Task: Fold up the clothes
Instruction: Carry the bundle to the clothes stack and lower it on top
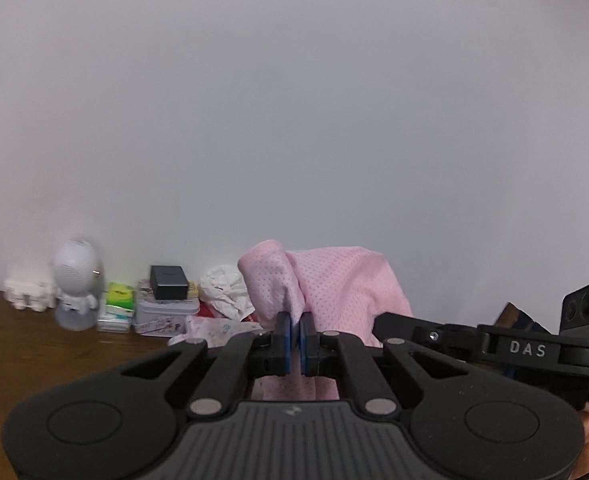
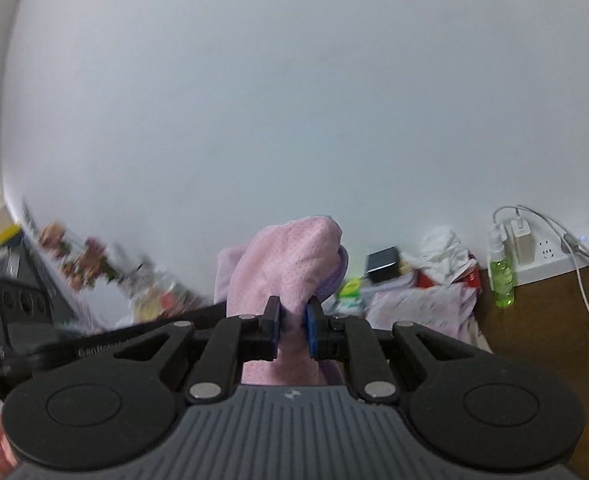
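A pink perforated garment [image 1: 334, 280] is held up in the air in front of a white wall. My left gripper [image 1: 294, 320] is shut on a bunched edge of it, with cloth sticking up above the blue pads and hanging below. My right gripper [image 2: 293, 312] is shut on another part of the same pink garment [image 2: 290, 264], which bulges above the fingers. The other gripper's black body shows at the right edge of the left wrist view [image 1: 534, 348] and at the left edge of the right wrist view [image 2: 10, 320]. The garment's lower part is hidden.
A brown wooden table [image 1: 34, 344] lies below. Along the wall stand a white robot figure [image 1: 76, 284], a tin with a black box [image 1: 168, 282], crumpled paper [image 1: 224, 288], a green spray bottle [image 2: 501, 276], a white power strip [image 2: 550, 252] with cables, and patterned cloth [image 2: 422, 304].
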`<move>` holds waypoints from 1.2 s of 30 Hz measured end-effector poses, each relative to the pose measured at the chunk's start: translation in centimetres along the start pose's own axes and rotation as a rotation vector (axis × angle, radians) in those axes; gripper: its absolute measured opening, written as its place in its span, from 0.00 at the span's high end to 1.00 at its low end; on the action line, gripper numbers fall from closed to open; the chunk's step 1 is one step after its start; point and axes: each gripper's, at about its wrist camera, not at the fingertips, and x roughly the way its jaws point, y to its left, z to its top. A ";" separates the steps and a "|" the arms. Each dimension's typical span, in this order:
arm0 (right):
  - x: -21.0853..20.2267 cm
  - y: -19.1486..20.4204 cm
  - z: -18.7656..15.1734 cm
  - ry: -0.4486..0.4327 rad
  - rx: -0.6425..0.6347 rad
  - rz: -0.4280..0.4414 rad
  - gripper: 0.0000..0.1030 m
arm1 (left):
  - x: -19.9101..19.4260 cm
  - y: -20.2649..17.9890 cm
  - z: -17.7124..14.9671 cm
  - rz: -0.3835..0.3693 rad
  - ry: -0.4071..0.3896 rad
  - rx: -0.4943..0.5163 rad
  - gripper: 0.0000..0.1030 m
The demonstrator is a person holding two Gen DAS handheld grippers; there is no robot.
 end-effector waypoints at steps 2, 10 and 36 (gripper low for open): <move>2.8 -3.1 0.8 -0.003 0.044 -0.013 0.88 | 3.9 1.5 0.5 0.004 0.030 -0.048 0.97; 12.8 -14.0 -1.6 0.092 0.254 -0.021 0.88 | 13.9 6.5 -1.7 0.092 0.146 -0.138 0.97; 14.8 -9.5 -7.3 -0.073 -0.070 -0.214 0.71 | 15.1 7.5 -6.9 0.183 0.006 -0.143 0.83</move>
